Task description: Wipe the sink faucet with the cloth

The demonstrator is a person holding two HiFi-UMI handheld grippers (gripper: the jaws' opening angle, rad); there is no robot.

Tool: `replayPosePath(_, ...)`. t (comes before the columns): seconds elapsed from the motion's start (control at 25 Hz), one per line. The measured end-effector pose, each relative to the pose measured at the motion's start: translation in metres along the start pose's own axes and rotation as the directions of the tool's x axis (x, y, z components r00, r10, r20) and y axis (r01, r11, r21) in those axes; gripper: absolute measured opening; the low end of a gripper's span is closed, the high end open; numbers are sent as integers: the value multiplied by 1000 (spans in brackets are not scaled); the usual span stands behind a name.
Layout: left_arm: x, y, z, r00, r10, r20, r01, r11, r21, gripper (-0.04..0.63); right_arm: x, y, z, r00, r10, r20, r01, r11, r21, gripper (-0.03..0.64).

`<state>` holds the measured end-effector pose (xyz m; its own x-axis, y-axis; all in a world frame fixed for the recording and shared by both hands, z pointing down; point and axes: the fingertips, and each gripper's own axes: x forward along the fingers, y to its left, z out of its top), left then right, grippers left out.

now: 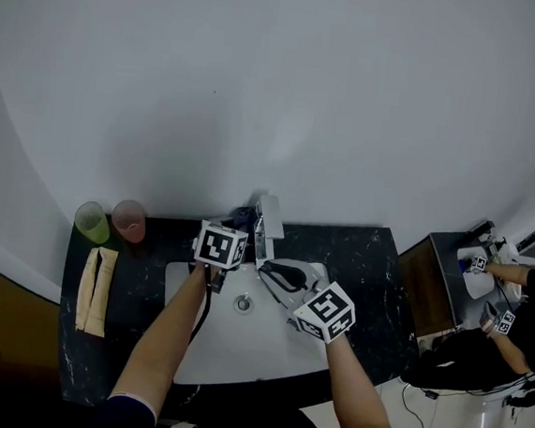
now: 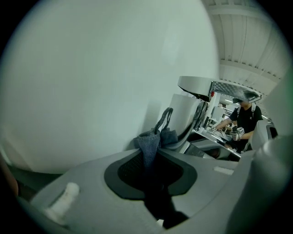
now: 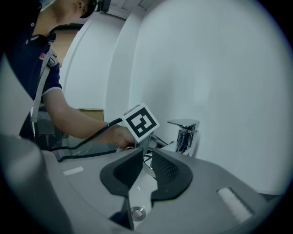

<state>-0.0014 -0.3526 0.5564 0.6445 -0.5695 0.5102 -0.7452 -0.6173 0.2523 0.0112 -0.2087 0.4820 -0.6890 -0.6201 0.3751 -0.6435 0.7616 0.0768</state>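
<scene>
As I look down in the head view, the white sink fills the lower centre of a dark counter, with the faucet at its back rim against the white wall. Bare counter lies to the right of the sink. At left a green cup and a pink cup stand above a folded beige towel. My left gripper sits just left of the faucet, and my right gripper is over the sink's right half, near the left one but apart from it.

In the left gripper view, the jaws are closed on the grey cloth, which sticks up from the pads at centre frame. Plain wall fills the whole left side.

In the right gripper view, the jaws stand a narrow slit apart with nothing between them. The faucet rises just upper right of them, and the drain shows below.
</scene>
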Motion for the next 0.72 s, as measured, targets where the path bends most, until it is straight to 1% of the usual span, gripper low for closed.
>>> replayPosePath(0.16,-2,-3,-6,999,-12,-38,12,1000,-3,64,1,-1,0,1000,-4,2,4,1000,15,63)
replayPosePath(0.32,-9,-11,-15,997,-37,-73,38,999,13,64,1,-3,1,1000,-5,11,4,999,47,61)
replayPosePath(0.56,-20,-29,-26,993,-80,-85,82,996,19,64,2,-5,1,1000,1,28,-3,997,82,60)
replayPosePath(0.64,-25,-38,-29,991,-103,-84,106,994,27,64,2,-5,1,999,3,37,-6,996,93,60)
replayPosePath(0.72,-31,-46,-34,991,-109,-83,113,993,41,66,2,-5,1,999,6,46,-11,994,105,58)
